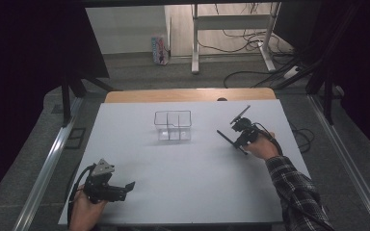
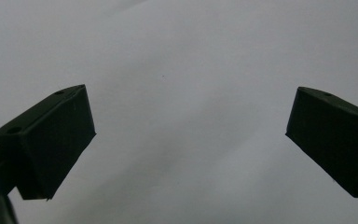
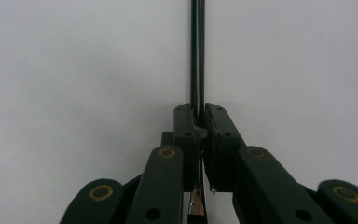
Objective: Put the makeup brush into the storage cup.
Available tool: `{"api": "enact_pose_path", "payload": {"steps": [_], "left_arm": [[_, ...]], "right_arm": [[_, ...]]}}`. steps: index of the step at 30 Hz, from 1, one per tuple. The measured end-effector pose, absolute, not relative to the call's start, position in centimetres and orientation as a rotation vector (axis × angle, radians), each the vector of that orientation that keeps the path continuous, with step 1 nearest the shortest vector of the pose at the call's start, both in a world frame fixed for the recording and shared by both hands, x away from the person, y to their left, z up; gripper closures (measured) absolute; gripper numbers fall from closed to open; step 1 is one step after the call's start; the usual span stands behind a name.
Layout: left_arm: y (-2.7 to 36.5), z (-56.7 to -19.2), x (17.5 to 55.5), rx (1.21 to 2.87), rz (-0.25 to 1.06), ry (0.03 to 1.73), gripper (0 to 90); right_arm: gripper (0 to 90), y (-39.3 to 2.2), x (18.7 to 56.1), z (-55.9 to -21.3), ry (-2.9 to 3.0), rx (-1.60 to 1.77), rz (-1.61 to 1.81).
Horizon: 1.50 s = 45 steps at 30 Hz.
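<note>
Right gripper view: pencil (image 3: 197,56) clamped

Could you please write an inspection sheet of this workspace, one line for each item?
Surface: white table top, bare apart from the things below.
Job's things: thin dark stick clamped in the right gripper; clear divided box at the table's middle, looks empty.
Clutter: nothing seen.
Grippers: right gripper shut on the stick; left gripper open, nothing between its jaws.
Cables: one trails from each gripper; more lie on the floor beyond the table.
Surroundings: grey floor, white desk frame, small carton.
</note>
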<state>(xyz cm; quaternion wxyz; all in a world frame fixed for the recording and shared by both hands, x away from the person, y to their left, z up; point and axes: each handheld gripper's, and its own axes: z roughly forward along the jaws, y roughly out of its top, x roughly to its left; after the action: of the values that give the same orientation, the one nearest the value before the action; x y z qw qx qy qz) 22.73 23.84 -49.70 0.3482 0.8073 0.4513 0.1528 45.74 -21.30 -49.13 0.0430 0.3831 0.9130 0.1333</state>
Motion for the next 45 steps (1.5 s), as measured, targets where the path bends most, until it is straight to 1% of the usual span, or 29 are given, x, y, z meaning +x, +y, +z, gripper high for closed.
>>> {"api": "enact_pose_path", "payload": {"steps": [7,23,29,35,45], "left_arm": [[23.9,-49.5,22.5,2.070,0.430,1.127,0.7],[24.0,-49.5,22.6,2.048,0.412,1.104,0.0],[23.9,-49.5,22.7,2.034,0.389,1.093,0.5],[24.0,-49.4,22.6,2.021,0.393,1.070,0.5],[24.0,-49.3,22.6,1.992,0.365,1.048,1.1]], "right_arm": [[83.7,-22.0,45.4,-48.4,2.767,1.176,0.469],[83.7,-23.0,43.8,-46.4,2.728,1.147,0.679],[83.7,-23.6,42.8,-45.9,2.712,1.128,0.748],[83.7,-24.2,41.6,-45.3,2.697,1.096,0.819],[83.7,-24.2,39.3,-44.5,2.683,1.015,0.902]]}}
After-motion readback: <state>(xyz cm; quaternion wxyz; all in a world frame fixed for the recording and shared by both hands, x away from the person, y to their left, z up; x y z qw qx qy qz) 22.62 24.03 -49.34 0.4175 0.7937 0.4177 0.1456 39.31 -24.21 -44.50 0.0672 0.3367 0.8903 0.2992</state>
